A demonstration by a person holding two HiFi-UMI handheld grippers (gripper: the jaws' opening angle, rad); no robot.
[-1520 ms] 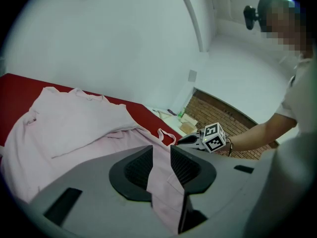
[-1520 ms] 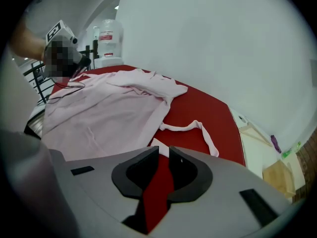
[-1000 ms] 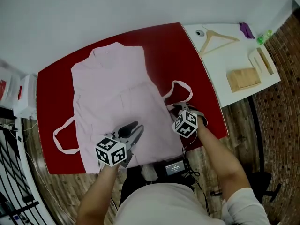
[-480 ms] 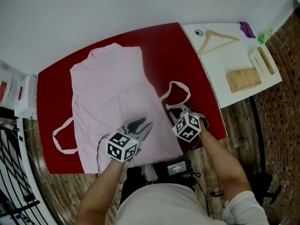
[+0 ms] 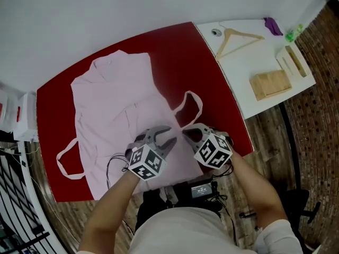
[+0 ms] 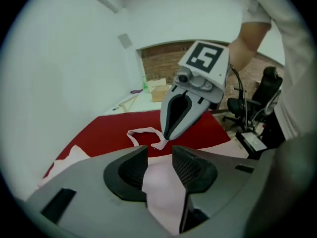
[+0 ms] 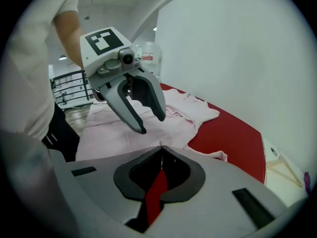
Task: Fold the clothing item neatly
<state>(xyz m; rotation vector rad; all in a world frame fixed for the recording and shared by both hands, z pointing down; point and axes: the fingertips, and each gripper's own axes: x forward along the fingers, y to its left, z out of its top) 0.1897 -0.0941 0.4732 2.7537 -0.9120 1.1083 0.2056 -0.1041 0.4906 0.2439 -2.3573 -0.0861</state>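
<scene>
Since the pink garment (image 5: 111, 105) is thin, limp cloth, it will likely weigh next to nothing, sag wherever it is unsupported and drag its neighbouring parts along when one corner goes up, so it wants a hold at an edge or hem rather than mid-panel. It lies spread flat on the red table (image 5: 175, 52), top end toward the white wall, hem by the person. The right gripper (image 5: 184, 133) is clenched tight, and its tips appear to pinch a sliver of pink where the right strap loop (image 5: 188, 102) meets the garment's side edge; in the left gripper view the strap runs up to those tips. The left gripper (image 5: 165, 136) hovers just beside it over the lower cloth, jaws parted and just now opening wider; pink cloth shows in the gap, but the pads (image 6: 190, 168) do not press on it. The straps look like the awkward part: the left strap loop (image 5: 68, 160) trails off the far side and could be missed by a fold. Bare red surface lies beyond the garment's right edge and past its top, giving room to swing cloth across; the hem sits close to the table's front edge, so a pull toward the person risks sliding it off. The white side table (image 5: 249, 57) with the hanger (image 5: 235, 36) stands well apart
</scene>
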